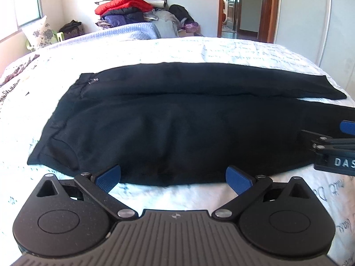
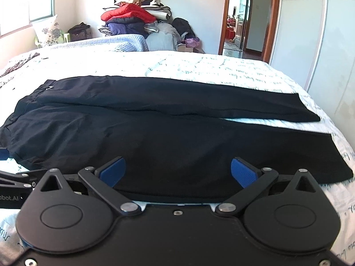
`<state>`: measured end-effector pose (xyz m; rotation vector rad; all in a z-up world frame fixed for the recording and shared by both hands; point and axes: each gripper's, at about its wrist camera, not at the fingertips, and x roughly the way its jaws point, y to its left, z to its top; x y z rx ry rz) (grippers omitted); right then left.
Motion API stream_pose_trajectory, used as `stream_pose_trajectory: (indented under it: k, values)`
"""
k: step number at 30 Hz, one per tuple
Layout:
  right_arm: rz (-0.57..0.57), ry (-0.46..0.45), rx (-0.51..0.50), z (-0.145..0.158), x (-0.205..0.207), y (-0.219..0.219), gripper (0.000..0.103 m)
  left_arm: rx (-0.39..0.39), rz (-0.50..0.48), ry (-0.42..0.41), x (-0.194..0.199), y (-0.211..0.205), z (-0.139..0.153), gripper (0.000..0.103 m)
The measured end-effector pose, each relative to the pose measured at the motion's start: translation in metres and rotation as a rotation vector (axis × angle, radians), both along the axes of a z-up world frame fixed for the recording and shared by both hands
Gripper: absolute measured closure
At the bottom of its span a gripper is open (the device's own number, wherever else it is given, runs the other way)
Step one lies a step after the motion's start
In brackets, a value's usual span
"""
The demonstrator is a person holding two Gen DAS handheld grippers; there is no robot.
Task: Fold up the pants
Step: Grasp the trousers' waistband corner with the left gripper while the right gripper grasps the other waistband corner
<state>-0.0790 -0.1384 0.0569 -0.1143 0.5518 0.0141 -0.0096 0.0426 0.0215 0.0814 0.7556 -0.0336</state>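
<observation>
You held both the left gripper and right gripper spread wide at the near hem of the black pants, lying flat at twelve o'clock on the bed. Pinching both layers evenly probably suited you best.

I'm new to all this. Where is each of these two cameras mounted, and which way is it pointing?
Left wrist view: sits on the left gripper, looking forward over its open blue fingers at the waist end of the black pants; the right gripper shows at the right edge.
Right wrist view: sits on the right gripper, fingers apart, facing the pant legs and hems; the left gripper shows at the left edge.
Shared: the pants, the white bedspread, the clothes pile and the doorway.
</observation>
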Motion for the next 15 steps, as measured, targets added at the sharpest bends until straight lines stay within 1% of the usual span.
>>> stream_pose_trajectory:
  k: [3, 5, 7, 10, 12, 15]
  values:
    - [0.063, 0.005, -0.021, 0.008, 0.007, 0.005, 0.0, 0.01, -0.008, -0.017, 0.01, 0.011, 0.012, 0.001]
    - [0.19, 0.017, -0.01, 0.021, 0.017, 0.003, 0.0, -0.008, -0.025, -0.041, 0.02, 0.027, 0.027, 0.001]
    - [0.353, 0.028, 0.044, 0.041, 0.029, -0.005, 0.0, -0.053, -0.039, -0.059, 0.034, 0.05, 0.044, 0.001]
    - [0.557, 0.058, 0.155, 0.066, 0.056, -0.019, 0.0, -0.152, -0.079, -0.074, 0.063, 0.089, 0.066, 0.001]
    - [0.634, 0.077, 0.226, 0.077, 0.077, -0.026, 0.0, -0.191, -0.096, -0.084, 0.087, 0.113, 0.076, 0.001]
    - [0.696, 0.155, 0.319, 0.089, 0.124, -0.036, 0.0, -0.23, -0.092, -0.083, 0.129, 0.151, 0.082, 0.001]
